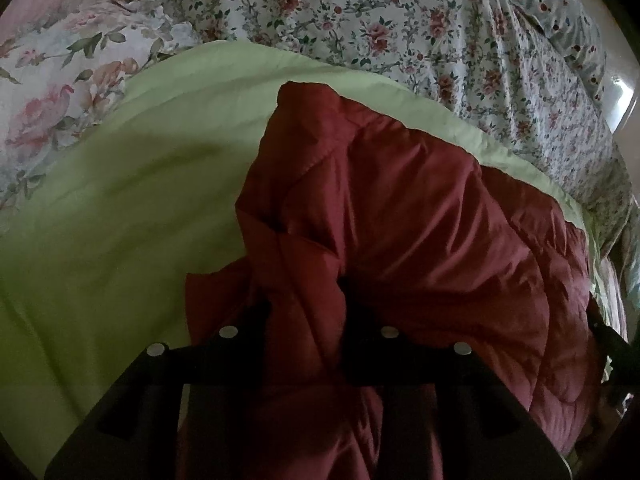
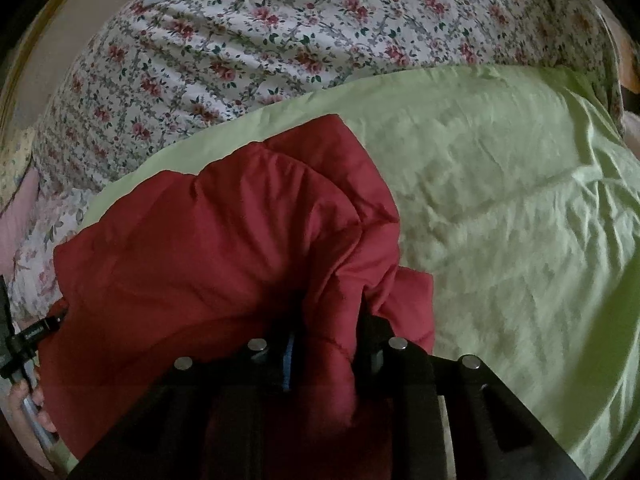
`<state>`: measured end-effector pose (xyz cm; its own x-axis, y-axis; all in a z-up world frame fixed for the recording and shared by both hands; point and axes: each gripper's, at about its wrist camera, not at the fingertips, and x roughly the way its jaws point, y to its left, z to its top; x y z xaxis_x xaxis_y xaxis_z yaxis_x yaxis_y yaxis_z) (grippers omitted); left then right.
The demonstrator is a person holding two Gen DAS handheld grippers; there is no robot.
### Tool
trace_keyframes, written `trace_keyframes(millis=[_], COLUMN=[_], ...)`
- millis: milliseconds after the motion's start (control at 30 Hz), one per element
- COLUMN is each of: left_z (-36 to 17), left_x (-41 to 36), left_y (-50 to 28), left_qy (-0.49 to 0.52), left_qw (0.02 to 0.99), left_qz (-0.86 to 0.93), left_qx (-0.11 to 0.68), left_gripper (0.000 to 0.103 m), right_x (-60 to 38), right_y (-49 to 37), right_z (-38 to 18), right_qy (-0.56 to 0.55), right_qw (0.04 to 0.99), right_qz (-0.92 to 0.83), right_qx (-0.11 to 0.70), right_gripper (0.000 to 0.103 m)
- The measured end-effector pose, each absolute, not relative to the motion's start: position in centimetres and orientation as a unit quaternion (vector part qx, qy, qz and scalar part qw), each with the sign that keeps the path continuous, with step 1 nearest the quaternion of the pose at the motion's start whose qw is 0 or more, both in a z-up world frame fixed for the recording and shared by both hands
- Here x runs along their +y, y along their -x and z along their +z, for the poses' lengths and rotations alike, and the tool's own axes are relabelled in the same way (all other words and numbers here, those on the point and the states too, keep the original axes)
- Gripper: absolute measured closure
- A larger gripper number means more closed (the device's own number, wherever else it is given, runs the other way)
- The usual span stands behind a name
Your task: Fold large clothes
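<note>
In the left wrist view, a large-rose floral pillow (image 1: 60, 92) fills the far left, its lower edge meeting the curved hem of a pale green smooth bedsheet (image 1: 120, 200) that spreads bare and flat down the whole left side. Right of centre the dark red quilted padded garment (image 1: 400, 200) lies bunched on that sheet, its folded top edge standing well short of the green hem. The left hand-held gripper (image 1: 306, 312) is clenched on a gathered fold of the garment, red fabric pinched between its black fingers. Beyond the hem, a small-rose floral bed cover (image 1: 360, 12) runs to the right edge.

In the right wrist view, the floral bed cover (image 2: 240, 40) spans the top. Below it, the red garment (image 2: 200, 240) occupies the left half, its left edge close to the sheet's border. The right hand-held gripper (image 2: 324, 320) is closed on a ridge of the garment near its right edge. To the right, the green bedsheet (image 2: 520, 220) stretches wide, wrinkled and uncovered, out to the frame edge.
</note>
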<state>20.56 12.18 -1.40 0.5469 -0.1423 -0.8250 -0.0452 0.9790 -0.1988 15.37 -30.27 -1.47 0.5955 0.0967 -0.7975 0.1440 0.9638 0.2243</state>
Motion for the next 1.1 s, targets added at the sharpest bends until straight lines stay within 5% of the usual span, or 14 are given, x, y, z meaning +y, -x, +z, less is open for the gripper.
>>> trace_keyframes(millis=[133,233,833,1100], left_z=[-0.4,0.9,6.2,2.4], left_x=[12.8,13.5,9.5,3.5], left_y=[-19.6,-18.0,-8.5,-8.2], left_qy=[0.123,0.146,0.099,0.027], left_qw=[0.874,0.878,0.903,0.878], left_qz=[-0.036,-0.041,-0.118,-0.154], left_qx=[0.469,0.454,0.402,0.452], left_gripper=[0.067,0.053,0.052,0.052], right_x=[-30.7,-30.6,-30.9,-30.9], right_y=[-15.0,-14.9,-14.9,-14.6], right_z=[-1.8,-1.9,-2.2,-2.3], right_qy=[-0.147,-0.144,-0.155,-0.164], right_qw=[0.883,0.883,0.884,0.883], right_qz=[-0.015,-0.017,-0.032,-0.038], right_qx=[0.446,0.445,0.440,0.439], right_gripper=[0.078,0.077,0.070,0.059])
